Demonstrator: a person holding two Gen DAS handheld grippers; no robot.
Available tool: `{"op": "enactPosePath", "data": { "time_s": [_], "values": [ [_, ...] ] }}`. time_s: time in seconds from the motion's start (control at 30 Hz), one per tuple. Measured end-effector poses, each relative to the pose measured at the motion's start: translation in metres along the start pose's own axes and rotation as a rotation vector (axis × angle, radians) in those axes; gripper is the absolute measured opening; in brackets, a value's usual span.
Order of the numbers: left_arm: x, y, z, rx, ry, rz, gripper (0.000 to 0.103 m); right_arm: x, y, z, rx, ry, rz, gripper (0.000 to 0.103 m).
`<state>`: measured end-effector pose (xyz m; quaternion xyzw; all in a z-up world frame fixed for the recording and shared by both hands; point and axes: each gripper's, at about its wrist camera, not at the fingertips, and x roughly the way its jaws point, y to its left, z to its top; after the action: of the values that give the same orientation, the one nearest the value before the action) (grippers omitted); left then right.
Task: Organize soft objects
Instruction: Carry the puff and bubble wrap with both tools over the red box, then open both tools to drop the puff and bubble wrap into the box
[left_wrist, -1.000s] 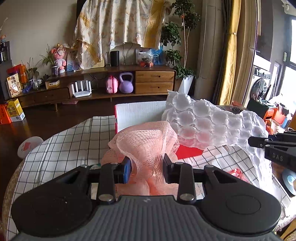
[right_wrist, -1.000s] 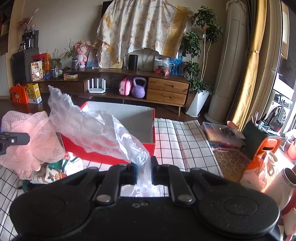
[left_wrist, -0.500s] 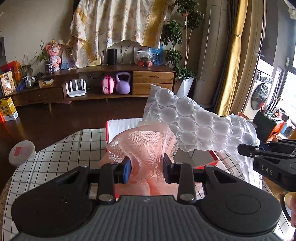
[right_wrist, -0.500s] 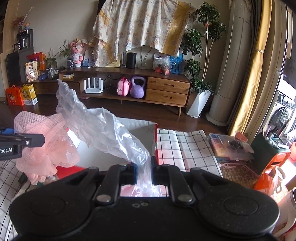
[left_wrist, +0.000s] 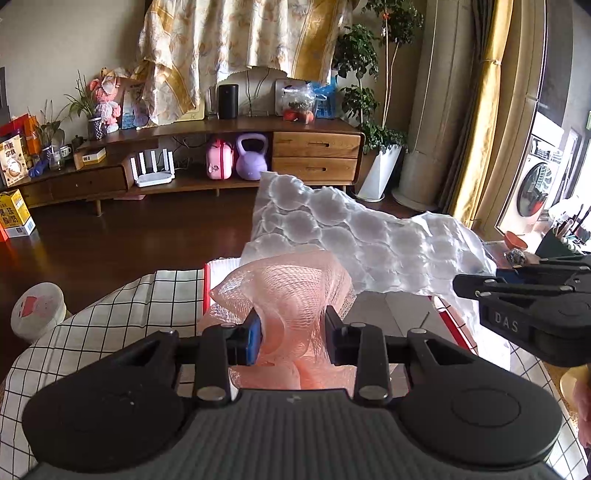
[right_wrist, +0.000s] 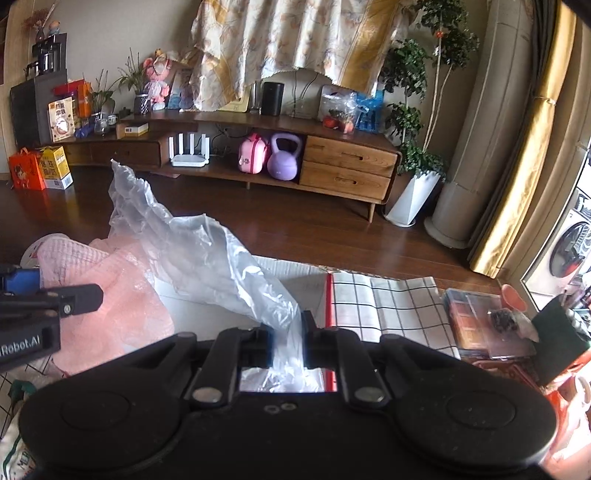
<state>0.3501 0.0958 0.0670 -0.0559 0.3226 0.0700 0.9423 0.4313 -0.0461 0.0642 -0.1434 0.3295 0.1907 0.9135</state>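
My left gripper (left_wrist: 293, 334) is shut on a bundle of pink foam netting (left_wrist: 295, 284) and holds it over the near left corner of an open red box (left_wrist: 206, 291) with a white inside. My right gripper (right_wrist: 287, 341) is shut on a sheet of clear bubble wrap (right_wrist: 192, 251), which hangs over the same box (right_wrist: 330, 317). In the left wrist view the bubble wrap (left_wrist: 351, 236) lies just right of and behind the netting, with the right gripper (left_wrist: 524, 306) at the right edge. In the right wrist view the netting (right_wrist: 122, 288) and left gripper (right_wrist: 44, 310) are at the left.
The box stands on a black-and-white checked tablecloth (left_wrist: 110, 325). To the right on the table are a clear storage case (right_wrist: 480, 317), a dark pen holder (right_wrist: 561, 332) and an orange item (right_wrist: 565, 402). A patterned item (right_wrist: 14, 454) lies at the near left. A wooden sideboard (left_wrist: 221, 147) stands across the dark floor.
Both grippers have risen and moved forward over the box with their loads. The netting and bubble wrap now sit higher and closer together above the box opening.
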Motion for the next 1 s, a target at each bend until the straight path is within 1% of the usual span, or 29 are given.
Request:
{"op": "enactPosePath", "data": {
  "time_s": [0.17, 0.3, 0.43, 0.6, 0.77, 0.9, 1.0],
  "values": [
    [0.025, 0.001, 0.003, -0.007, 0.023, 0.0, 0.033, 0.03, 0.003, 0.009, -0.012, 0.027, 0.009, 0.012],
    [0.044, 0.004, 0.003, -0.01, 0.046, 0.007, 0.033, 0.055, 0.006, 0.01, -0.009, 0.056, 0.021, 0.012],
    [0.063, 0.007, 0.0, -0.01, 0.07, 0.017, 0.033, 0.078, 0.011, 0.007, -0.014, 0.092, 0.018, 0.012],
    [0.085, 0.012, -0.003, -0.004, 0.106, 0.029, 0.033, 0.104, 0.02, -0.001, -0.017, 0.147, 0.043, 0.012],
    [0.105, 0.017, -0.008, -0.006, 0.147, 0.027, 0.033, 0.12, 0.029, -0.011, -0.042, 0.188, 0.065, 0.012],
    [0.117, 0.016, -0.013, 0.011, 0.171, 0.021, 0.033, 0.127, 0.033, -0.016, -0.067, 0.215, 0.072, 0.013],
    [0.125, 0.014, -0.015, 0.024, 0.184, 0.022, 0.033, 0.132, 0.034, -0.017, -0.063, 0.249, 0.076, 0.014]
  ]
}}
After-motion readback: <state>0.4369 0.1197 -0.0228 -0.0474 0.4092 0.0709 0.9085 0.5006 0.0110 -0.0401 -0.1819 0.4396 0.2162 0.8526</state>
